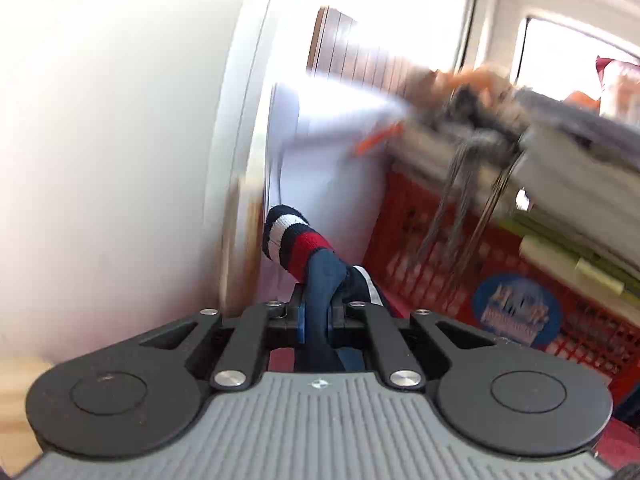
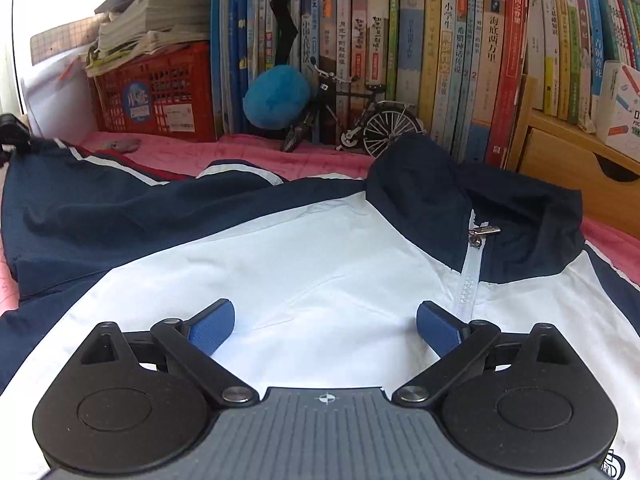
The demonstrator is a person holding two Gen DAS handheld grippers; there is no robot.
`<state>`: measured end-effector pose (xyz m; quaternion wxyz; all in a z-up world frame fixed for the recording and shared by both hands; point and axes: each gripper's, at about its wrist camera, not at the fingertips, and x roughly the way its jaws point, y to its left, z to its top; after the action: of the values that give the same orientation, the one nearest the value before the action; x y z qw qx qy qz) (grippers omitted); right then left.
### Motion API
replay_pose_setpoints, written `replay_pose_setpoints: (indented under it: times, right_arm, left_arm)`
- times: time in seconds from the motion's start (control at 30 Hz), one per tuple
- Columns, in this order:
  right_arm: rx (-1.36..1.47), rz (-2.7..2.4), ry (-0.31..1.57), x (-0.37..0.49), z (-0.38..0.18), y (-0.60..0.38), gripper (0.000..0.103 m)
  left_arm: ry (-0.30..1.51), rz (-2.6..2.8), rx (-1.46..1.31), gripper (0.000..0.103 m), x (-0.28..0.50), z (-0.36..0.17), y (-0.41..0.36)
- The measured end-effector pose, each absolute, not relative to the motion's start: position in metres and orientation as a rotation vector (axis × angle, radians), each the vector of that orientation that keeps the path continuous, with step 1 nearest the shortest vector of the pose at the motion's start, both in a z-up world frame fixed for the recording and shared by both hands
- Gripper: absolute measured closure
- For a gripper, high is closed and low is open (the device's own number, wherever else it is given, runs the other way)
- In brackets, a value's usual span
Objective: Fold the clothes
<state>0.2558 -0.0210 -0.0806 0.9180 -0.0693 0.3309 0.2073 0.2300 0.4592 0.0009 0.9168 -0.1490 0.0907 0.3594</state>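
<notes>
The right gripper (image 2: 324, 326) is seen with its jaws spread wide and nothing pinched between them; the blue pads (image 2: 212, 330) are held just over the white front of the jacket (image 2: 280, 272). The jacket is laid flat on a pink cover (image 2: 256, 152), its white chest panel nearest, the zip (image 2: 468, 276) running up to a metal pull (image 2: 484, 232) at the navy collar. A navy sleeve (image 2: 92, 204) with white and red stripes is stretched away to the left of the view.

In the left wrist view the left gripper (image 1: 315, 316) is seen clamped on navy cloth of the jacket, a fold of the fabric being squeezed between the pads. Just past the fingers the striped cuff (image 1: 292, 240), banded navy, white and red, is seen standing up from the pinched cloth. That view is much blurred, so how the rest of the sleeve hangs cannot be told.

Behind the jacket a red crate (image 2: 156, 100) loaded with stacked papers (image 2: 152, 20) is set at the left, a blue fluffy ball (image 2: 276, 96) and a model bicycle (image 2: 352, 120) stand at the middle, and a row of books (image 2: 460, 52) is lined up along the back. A wooden drawer unit (image 2: 568, 164) is placed at the right
</notes>
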Motion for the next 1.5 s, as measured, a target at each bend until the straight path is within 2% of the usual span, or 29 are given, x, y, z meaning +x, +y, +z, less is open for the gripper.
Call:
replay_pose_setpoints:
  times: [0.1,0.17,0.33,0.43,0.5,0.6,0.67,0.73,0.83,1.03,1.2,1.33,1.4,1.43,1.5]
  right_arm:
    - [-0.145,0.44,0.684,0.256,-0.08,-0.02,0.001]
    - [-0.146,0.442,0.685,0.256,-0.08,-0.019,0.001]
    - [-0.148,0.443,0.685,0.256,-0.079,-0.019,0.001]
    - [-0.147,0.443,0.686,0.257,-0.079,-0.02,0.001]
    - [-0.146,0.443,0.688,0.257,-0.078,-0.02,0.001]
    - [-0.145,0.443,0.689,0.258,-0.078,-0.02,0.0]
    - [-0.145,0.443,0.69,0.258,-0.078,-0.02,0.0]
    - [-0.144,0.444,0.691,0.258,-0.078,-0.02,0.0]
    - [-0.143,0.444,0.693,0.259,-0.077,-0.02,0.0]
    - [-0.143,0.445,0.695,0.259,-0.077,-0.02,0.0]
    - [-0.148,0.447,0.704,0.26,-0.075,-0.021,0.0]
    - [-0.143,0.413,0.723,0.249,-0.06,-0.046,0.001]
    - [-0.144,0.421,0.716,0.235,-0.051,-0.076,0.0]
    - [-0.145,0.425,0.712,0.228,-0.047,-0.09,0.0]
    - [-0.183,0.417,0.721,0.218,-0.042,-0.124,0.0]
  left_arm:
    - [0.117,0.8,-0.17,0.092,0.218,0.01,0.449]
    - [0.199,0.855,-0.112,0.092,0.225,-0.003,0.449]
    - [0.405,0.95,-0.207,0.092,0.238,-0.045,0.467]
    - [0.457,0.965,-0.211,0.091,0.243,-0.05,0.472]
    - [0.539,0.974,-0.191,0.083,0.252,-0.055,0.475]
    - [0.684,0.991,-0.149,0.066,0.267,-0.062,0.479]
    - [0.705,0.992,-0.157,0.051,0.264,-0.056,0.478]
    - [0.664,0.968,-0.216,0.045,0.253,-0.045,0.474]
    - [0.541,0.927,-0.259,0.045,0.232,-0.02,0.454]
    - [0.386,0.41,-0.009,0.05,0.208,0.03,0.334]
    - [0.529,-0.062,-0.007,0.049,0.187,0.012,0.211]
    - [0.671,-0.087,0.149,0.057,0.186,-0.035,0.166]
    - [0.679,-0.053,0.205,0.055,0.183,-0.05,0.168]
    - [0.654,-0.03,0.227,0.049,0.177,-0.051,0.176]
    - [0.657,0.055,0.256,0.048,0.177,-0.049,0.194]
